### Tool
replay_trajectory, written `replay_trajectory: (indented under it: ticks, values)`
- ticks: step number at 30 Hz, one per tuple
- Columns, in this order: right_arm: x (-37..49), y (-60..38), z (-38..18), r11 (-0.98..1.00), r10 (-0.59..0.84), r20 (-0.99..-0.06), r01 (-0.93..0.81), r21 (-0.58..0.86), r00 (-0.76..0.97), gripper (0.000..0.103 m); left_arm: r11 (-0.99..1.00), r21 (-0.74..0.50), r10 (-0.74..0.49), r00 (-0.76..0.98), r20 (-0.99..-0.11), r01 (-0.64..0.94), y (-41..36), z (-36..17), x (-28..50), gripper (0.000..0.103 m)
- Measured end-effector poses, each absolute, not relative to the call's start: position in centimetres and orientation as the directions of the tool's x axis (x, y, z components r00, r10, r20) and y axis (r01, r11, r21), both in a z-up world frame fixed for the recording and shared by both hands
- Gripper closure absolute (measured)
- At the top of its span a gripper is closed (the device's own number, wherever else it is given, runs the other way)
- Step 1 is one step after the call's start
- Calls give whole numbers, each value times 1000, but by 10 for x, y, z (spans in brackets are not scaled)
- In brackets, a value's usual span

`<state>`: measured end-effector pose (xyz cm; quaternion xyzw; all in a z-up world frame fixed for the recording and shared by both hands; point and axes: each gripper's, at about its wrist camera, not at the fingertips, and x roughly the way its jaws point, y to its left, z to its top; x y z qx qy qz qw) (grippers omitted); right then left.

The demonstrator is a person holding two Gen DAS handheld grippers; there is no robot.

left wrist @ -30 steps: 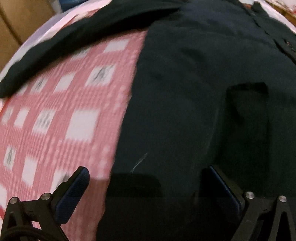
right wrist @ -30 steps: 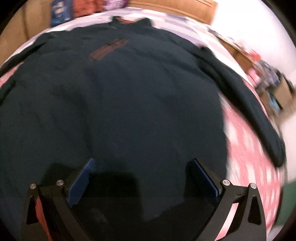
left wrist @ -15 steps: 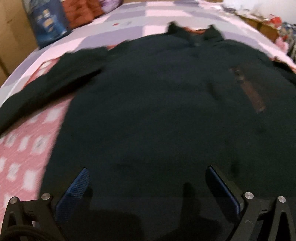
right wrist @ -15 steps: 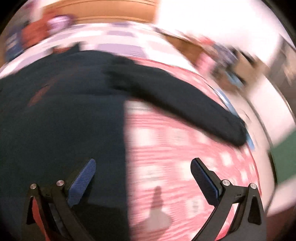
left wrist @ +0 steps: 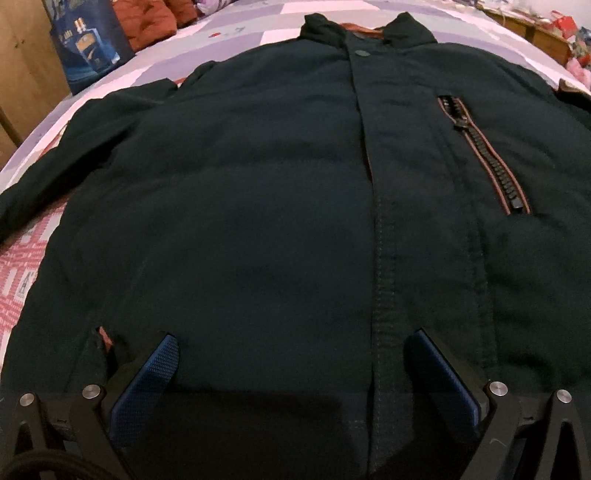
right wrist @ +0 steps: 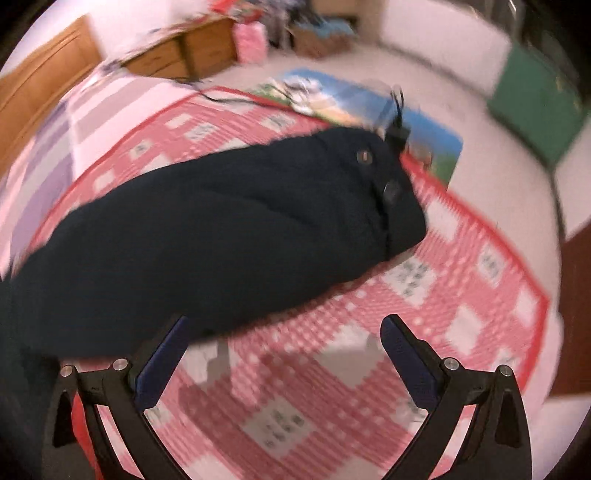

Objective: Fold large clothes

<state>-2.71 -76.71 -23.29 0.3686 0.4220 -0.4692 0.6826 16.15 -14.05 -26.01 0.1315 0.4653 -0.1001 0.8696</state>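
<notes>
A large dark jacket lies flat, front up, on a bed, with its collar far from me and a zip pocket on the right chest. My left gripper is open and empty, hovering over the jacket's lower hem. In the right wrist view the jacket's right sleeve stretches out over a red-and-white checked blanket, with its buttoned cuff at the far end. My right gripper is open and empty just in front of the sleeve, its left finger beside the sleeve's near edge.
The checked blanket also shows left of the jacket. A blue bag and red cushion sit at the bed's far left. Wooden cabinets, a green board and a colourful mat lie beyond the bed's edge.
My left gripper swung from the jacket's left edge to centre over its lower front. My right gripper swung right, off the jacket body, to face the right sleeve. Both stayed open.
</notes>
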Motion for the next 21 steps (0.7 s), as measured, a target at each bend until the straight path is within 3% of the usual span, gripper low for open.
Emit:
replay_trajectory:
  ticks: [7, 9, 10, 11, 12, 13, 16, 21]
  values:
    - [-19, -794, -264, 74, -231, -915, 943, 324, 332, 0, 938, 175, -28, 570, -821, 298, -149, -263, 169, 0]
    - [-19, -798, -260, 57, -267, -889, 927, 370, 371, 13, 937, 179, -28, 574, -818, 301, -149, -264, 168, 0]
    - [-19, -801, -256, 51, -290, -888, 932, 360, 358, 42, 937, 180, -27, 576, -817, 300, -149, -264, 170, 0]
    - [-22, -802, -254, 40, -298, -882, 928, 372, 366, 62, 937, 177, -30, 575, -818, 300, -149, -264, 171, 0]
    - [-25, -804, -252, 33, -303, -867, 914, 405, 395, 69, 938, 170, -36, 572, -820, 302, -148, -264, 171, 0]
    - [-28, -804, -248, 34, -316, -853, 903, 428, 416, 84, 938, 165, -40, 569, -821, 304, -147, -264, 171, 0]
    - [-26, -799, -219, 110, -396, -819, 907, 407, 416, 92, 938, 142, -60, 552, -832, 316, -144, -263, 174, 0]
    - [-4, -782, -161, 193, -521, -782, 940, 282, 341, 93, 931, 98, -105, 512, -852, 353, -134, -251, 182, 0]
